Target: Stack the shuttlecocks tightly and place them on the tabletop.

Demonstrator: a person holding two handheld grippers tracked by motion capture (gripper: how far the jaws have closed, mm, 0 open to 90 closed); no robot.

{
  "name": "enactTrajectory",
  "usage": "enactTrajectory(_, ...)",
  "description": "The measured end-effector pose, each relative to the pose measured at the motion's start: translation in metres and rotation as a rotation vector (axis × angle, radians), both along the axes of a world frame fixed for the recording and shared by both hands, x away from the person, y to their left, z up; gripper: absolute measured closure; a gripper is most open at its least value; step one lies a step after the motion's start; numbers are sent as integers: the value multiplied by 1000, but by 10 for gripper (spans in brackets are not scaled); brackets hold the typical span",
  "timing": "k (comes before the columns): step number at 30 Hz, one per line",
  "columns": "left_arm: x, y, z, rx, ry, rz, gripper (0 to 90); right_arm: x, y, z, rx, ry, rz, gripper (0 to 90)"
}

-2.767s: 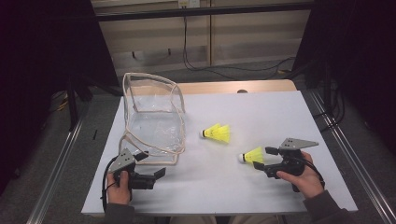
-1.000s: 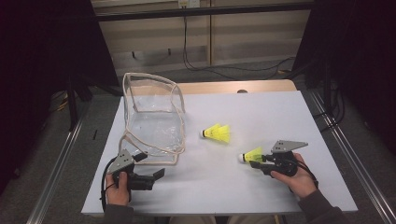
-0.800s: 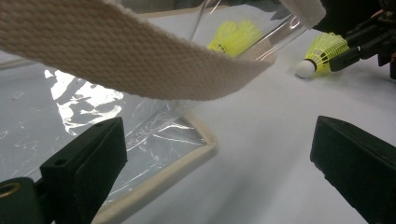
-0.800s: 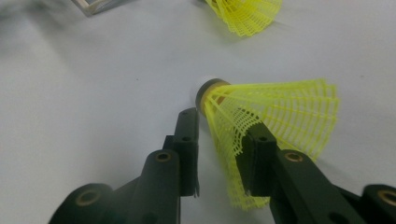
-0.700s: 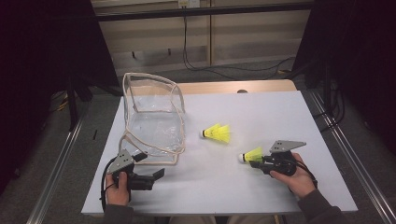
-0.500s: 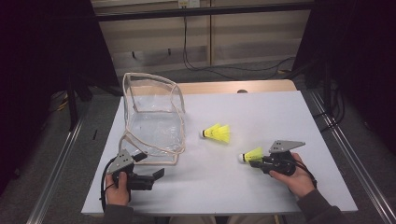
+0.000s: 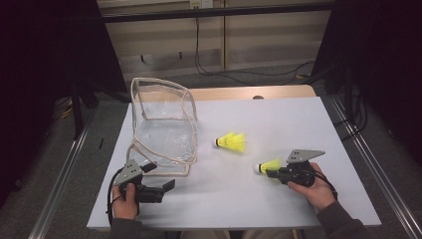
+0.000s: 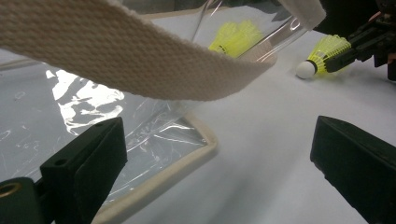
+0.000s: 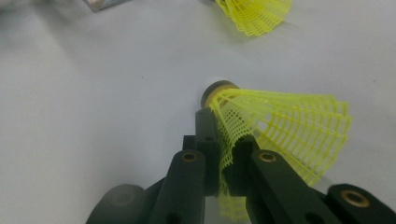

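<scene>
Desk (image 7: 298,124), white-topped, carries everything. At its 10 o'clock sits the clear bag (image 7: 164,124), mouth propped open toward 12, webbing handle arched over it, presumably standing ready to receive the shuttlecocks.

Left tongs (image 7: 166,185) rest at 7 o'clock, just beside the bag's near rim; jaws stand wide apart with nothing between them. Judgement: parked there to steady or hold the bag open when needed.

Right tongs (image 9: 224,163) at 4 o'clock have just been closing and now pinch the mesh skirt of the near shuttlecock (image 9: 280,130), cork pointing away toward 9. Skirt grip is the easy purchase; the mesh buckles slightly.

Second shuttlecock (image 7: 231,142) lies loose near centre, apart from both tongs.
</scene>
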State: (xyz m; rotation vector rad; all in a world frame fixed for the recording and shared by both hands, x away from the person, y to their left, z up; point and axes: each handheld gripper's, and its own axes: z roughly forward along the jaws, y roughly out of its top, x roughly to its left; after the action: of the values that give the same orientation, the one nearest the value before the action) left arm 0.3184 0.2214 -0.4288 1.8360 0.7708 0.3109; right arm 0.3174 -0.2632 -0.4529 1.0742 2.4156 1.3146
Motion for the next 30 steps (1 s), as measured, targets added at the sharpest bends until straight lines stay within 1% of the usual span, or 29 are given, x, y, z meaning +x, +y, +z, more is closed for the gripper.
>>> enactTrajectory(20,0,0,0,1,-2,-3,36,0,-4,6,46,-9,-9,875)
enactTrajectory(30,0,0,1,1,-2,-2,36,1,-5,8,55,-9,-17,876)
